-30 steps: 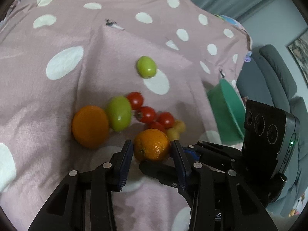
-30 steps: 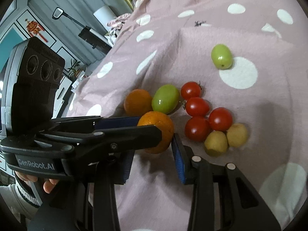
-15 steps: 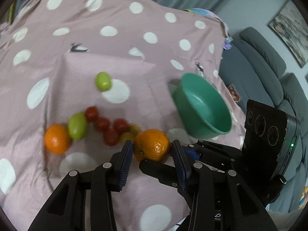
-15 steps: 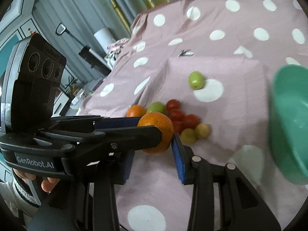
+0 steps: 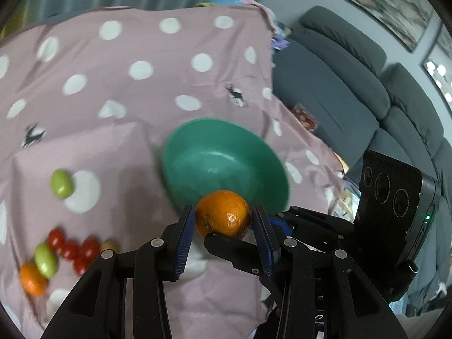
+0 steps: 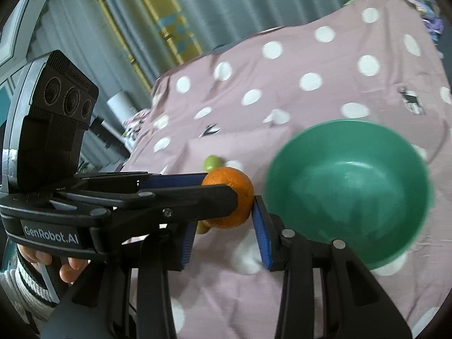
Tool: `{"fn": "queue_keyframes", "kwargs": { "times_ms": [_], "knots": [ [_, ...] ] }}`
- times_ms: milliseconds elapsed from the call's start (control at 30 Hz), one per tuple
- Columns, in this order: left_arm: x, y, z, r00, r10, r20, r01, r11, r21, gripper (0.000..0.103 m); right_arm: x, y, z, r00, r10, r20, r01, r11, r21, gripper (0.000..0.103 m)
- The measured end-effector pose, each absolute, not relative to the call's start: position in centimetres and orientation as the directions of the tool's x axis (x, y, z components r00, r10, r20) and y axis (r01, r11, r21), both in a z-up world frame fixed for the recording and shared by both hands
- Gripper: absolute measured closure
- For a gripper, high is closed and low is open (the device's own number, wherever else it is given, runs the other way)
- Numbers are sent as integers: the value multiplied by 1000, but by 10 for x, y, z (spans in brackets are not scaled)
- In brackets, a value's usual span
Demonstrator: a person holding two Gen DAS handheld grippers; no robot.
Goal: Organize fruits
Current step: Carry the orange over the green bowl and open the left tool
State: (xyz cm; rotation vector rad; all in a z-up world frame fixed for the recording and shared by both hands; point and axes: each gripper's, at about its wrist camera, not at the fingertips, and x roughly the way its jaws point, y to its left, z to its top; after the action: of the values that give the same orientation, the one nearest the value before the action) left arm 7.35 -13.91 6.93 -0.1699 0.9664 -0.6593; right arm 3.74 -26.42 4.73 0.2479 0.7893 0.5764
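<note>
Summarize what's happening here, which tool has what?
A person is sorting fruit with two handheld tools. The left tool is shut on an orange, and the right tool crosses it and appears clamped on the same orange. The fruit is held up off the cloth at the near rim of the green bowl, which is empty. The cherry tomatoes, two green fruits and a second orange lie on the polka-dot cloth.

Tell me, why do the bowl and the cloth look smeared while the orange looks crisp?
Left wrist view: the green bowl and dotted cloth are motion-blurred, while the orange riding with the camera stays sharp, with a small glare spot. Right wrist view: the same, plus fisheye bending at the edges.
</note>
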Motion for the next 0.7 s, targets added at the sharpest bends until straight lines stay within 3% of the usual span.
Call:
{"fn": "queue_keyframes", "kwargs": {
  "times_ms": [700],
  "knots": [
    [109, -191, 39, 243, -642, -727, 448, 739, -503, 61, 58, -312, 23, 576, 486, -657, -263, 871, 414, 63]
  ]
}}
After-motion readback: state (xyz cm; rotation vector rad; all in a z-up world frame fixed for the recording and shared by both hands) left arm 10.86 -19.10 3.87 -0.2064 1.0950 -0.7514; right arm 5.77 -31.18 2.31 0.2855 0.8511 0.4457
